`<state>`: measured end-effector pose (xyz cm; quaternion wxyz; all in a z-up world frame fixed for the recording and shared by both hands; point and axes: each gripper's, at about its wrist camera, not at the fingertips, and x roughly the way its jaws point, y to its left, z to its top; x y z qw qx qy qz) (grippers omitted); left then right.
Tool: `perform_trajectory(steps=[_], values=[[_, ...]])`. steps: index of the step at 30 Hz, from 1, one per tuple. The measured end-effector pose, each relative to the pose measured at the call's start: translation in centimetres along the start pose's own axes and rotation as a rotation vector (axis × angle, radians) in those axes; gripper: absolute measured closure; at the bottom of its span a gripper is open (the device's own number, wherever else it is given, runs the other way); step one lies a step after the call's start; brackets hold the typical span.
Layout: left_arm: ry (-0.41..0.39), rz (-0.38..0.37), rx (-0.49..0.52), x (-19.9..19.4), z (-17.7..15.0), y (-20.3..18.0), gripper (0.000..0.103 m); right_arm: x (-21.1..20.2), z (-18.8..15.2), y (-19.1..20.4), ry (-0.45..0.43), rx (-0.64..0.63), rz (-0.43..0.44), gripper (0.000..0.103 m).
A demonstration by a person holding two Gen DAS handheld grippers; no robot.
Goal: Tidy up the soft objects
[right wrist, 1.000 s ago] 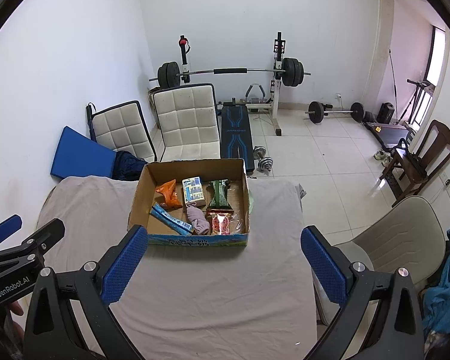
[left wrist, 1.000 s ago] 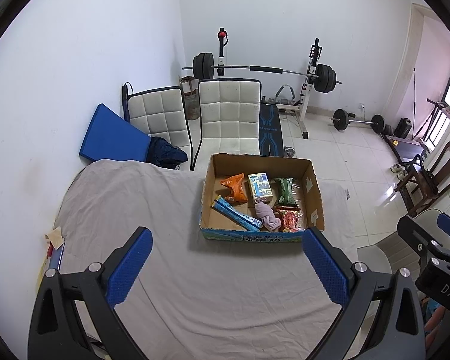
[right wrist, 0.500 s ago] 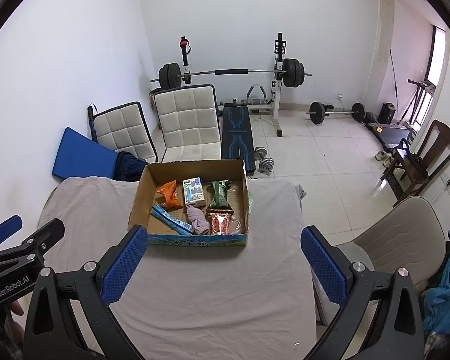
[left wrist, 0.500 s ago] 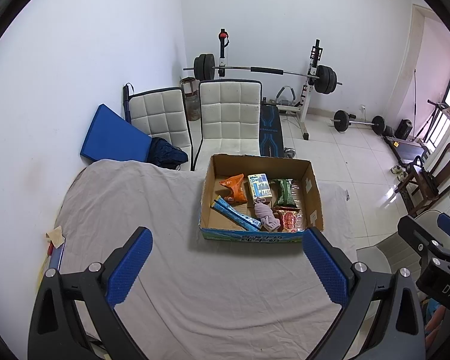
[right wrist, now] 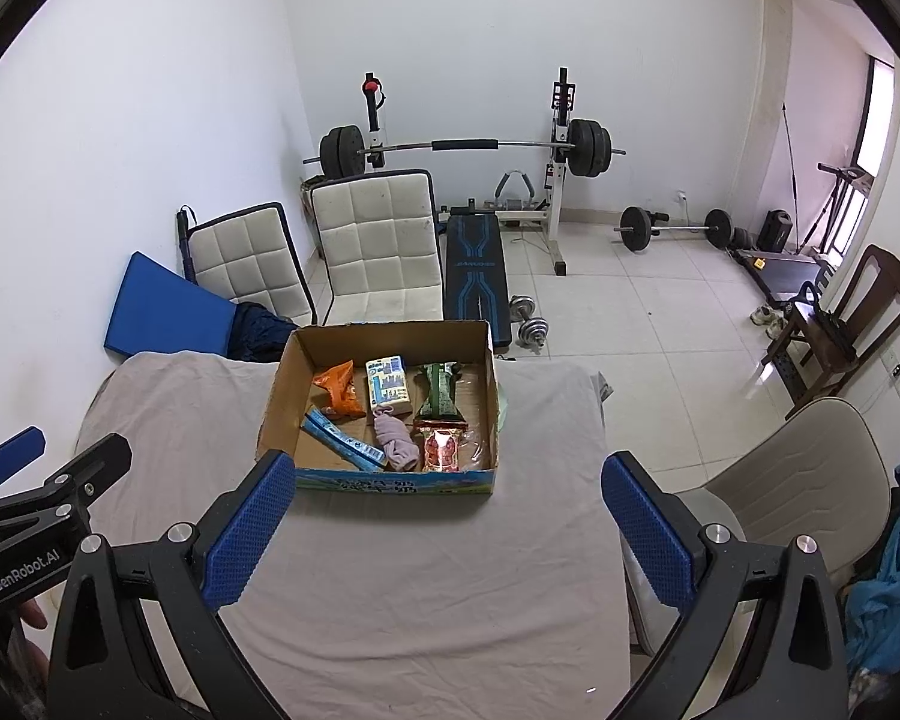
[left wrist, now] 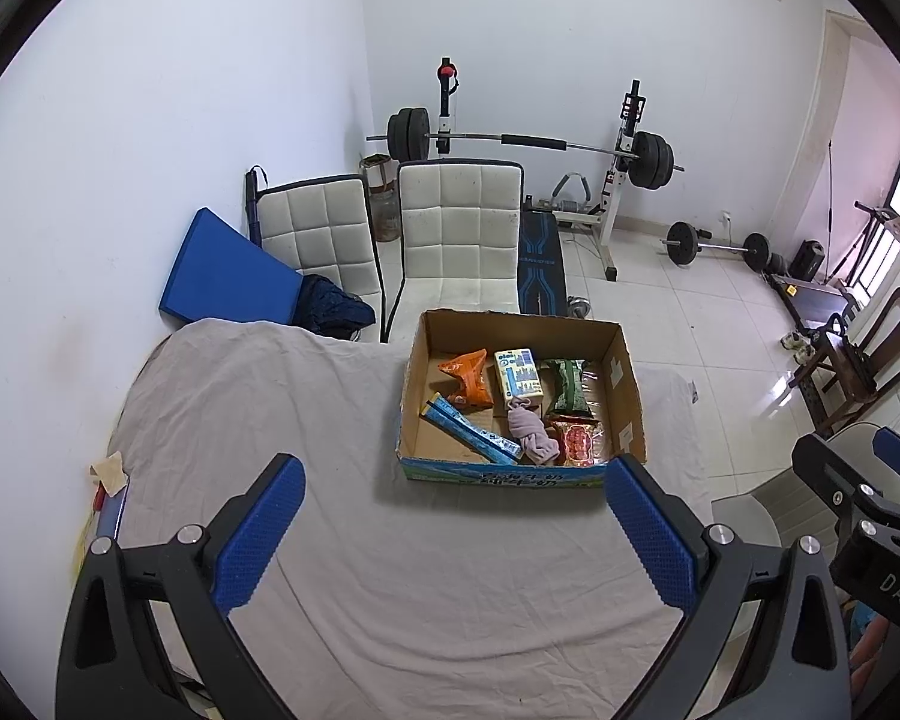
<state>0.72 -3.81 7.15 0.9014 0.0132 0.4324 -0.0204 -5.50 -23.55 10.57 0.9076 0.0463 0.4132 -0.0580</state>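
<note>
An open cardboard box (left wrist: 414, 384) (right wrist: 276, 396) stands on a table under a grey cloth (left wrist: 258, 408) (right wrist: 174, 408). Inside lie an orange pouch (left wrist: 468, 378) (right wrist: 339, 387), a blue-and-cream carton (left wrist: 515, 375) (right wrist: 387, 387), a green packet (left wrist: 564, 387) (right wrist: 441, 393), a pink cloth (left wrist: 531, 429) (right wrist: 396, 441), a red packet (left wrist: 576, 441) (right wrist: 441, 450) and a blue tube (left wrist: 471, 431) (right wrist: 342, 435). My left gripper (left wrist: 447, 531) is open and empty, held above the cloth in front of the box. My right gripper (right wrist: 447, 525) is open and empty, also before the box.
Two white padded chairs (left wrist: 456, 240) (right wrist: 378, 246) and a blue mat (left wrist: 222, 276) stand behind the table. A barbell rack (left wrist: 528, 144) and a bench (right wrist: 474, 276) are further back. A beige chair (right wrist: 798, 480) stands right of the table. A small paper scrap (left wrist: 109, 468) lies at the left edge.
Both views have shifted very slightly; the box sits a little lower in the left wrist view. Both grippers stay open and empty.
</note>
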Motion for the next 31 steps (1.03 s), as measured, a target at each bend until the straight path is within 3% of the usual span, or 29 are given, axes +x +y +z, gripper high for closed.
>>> perform_trajectory(steps=[31], values=[[0.000,0.003,-0.008,-0.05,0.12,-0.02,0.000,0.08,0.39,-0.02,0.006,-0.009,0.007,0.000]])
